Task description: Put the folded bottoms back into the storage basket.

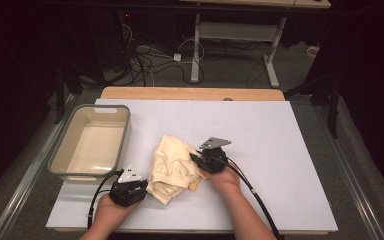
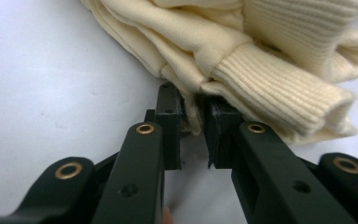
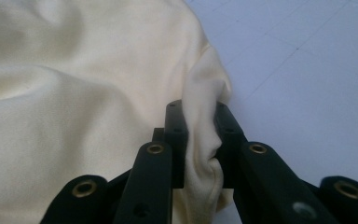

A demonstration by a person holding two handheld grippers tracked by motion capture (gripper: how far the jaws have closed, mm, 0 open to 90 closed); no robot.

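The right gripper (image 3: 199,135), a black two-jaw tool with brass-coloured pivot pins, is clenched on a pinched fold of the cream-yellow knitted garment (image 3: 74,116); in the right gripper view the soft cloth bunches up between the two jaw plates and spills out below them. In the high view this right gripper (image 1: 196,159) sits at the garment's right edge, a grey three-cornered plate on top of it and a black cable trailing back along the forearm. The left gripper (image 2: 192,123) has its jaws drawn close with a narrow gap between them, and a thin edge of the garment (image 2: 242,60) sits in that gap at the tips, just beneath a ribbed cuff; it grips that edge lightly. Seen from above, the left gripper (image 1: 141,186) lies at the near left corner of the garment (image 1: 172,167), which rests crumpled near the middle of the pale blue-white table mat (image 1: 260,130), between the two tools. Well to the left of the garment, apart from it, stands a rectangular beige plastic tub with a grey-green rim (image 1: 60,162), its inside bare. The mat covers a wooden table top (image 1: 190,93), whose far edge shows beyond it.
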